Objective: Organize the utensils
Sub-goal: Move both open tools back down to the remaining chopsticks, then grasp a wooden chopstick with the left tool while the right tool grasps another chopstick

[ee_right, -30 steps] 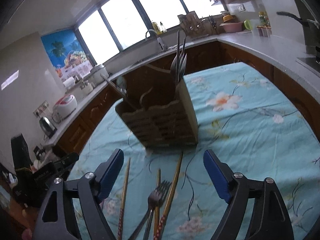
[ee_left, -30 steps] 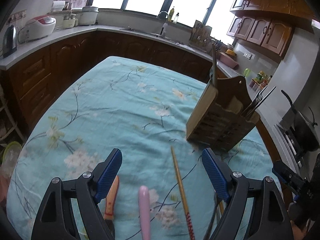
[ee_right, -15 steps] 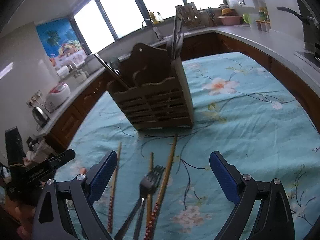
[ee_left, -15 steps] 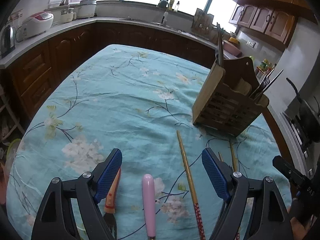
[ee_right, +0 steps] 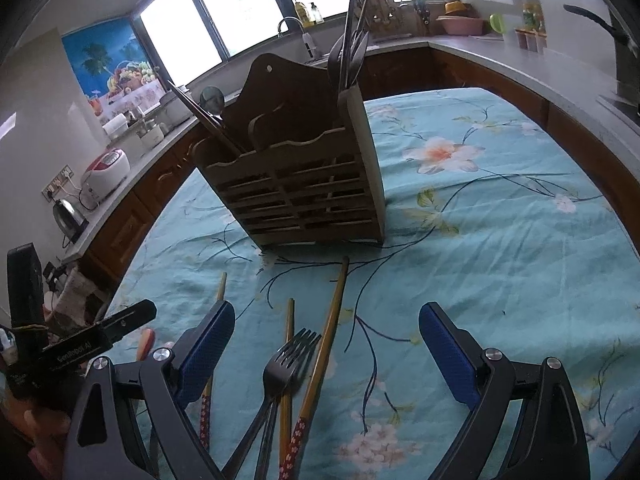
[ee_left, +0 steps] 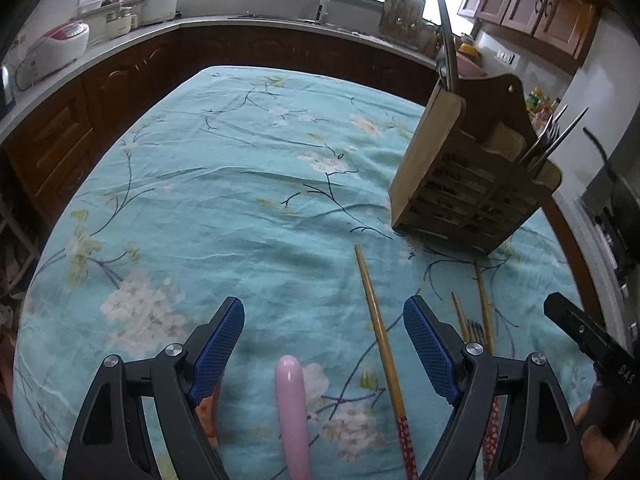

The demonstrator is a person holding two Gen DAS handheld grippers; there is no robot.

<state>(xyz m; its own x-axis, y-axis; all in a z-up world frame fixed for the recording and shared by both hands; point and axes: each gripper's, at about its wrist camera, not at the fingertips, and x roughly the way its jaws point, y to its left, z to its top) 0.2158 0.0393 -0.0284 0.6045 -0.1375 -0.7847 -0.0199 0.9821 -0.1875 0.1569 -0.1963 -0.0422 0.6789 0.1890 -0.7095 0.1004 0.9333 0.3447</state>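
Both grippers now hang lower over the loose utensils than a second ago.
My left gripper (ee_left: pixel 323 330) gapes over the pink rounded handle (ee_left: pixel 293 408); my right gripper (ee_right: pixel 326 342) gapes over the dark metal fork (ee_right: pixel 289 364).

Both wrist views overlook the wooden caddy (ee_left: pixel 472 184).

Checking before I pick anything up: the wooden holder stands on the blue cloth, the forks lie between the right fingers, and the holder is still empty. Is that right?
Not quite: the holder is not empty. The right wrist view shows dark utensils already standing in its end slot. The rest holds: it stands on the blue cloth, and the forks lie between the open right fingers.
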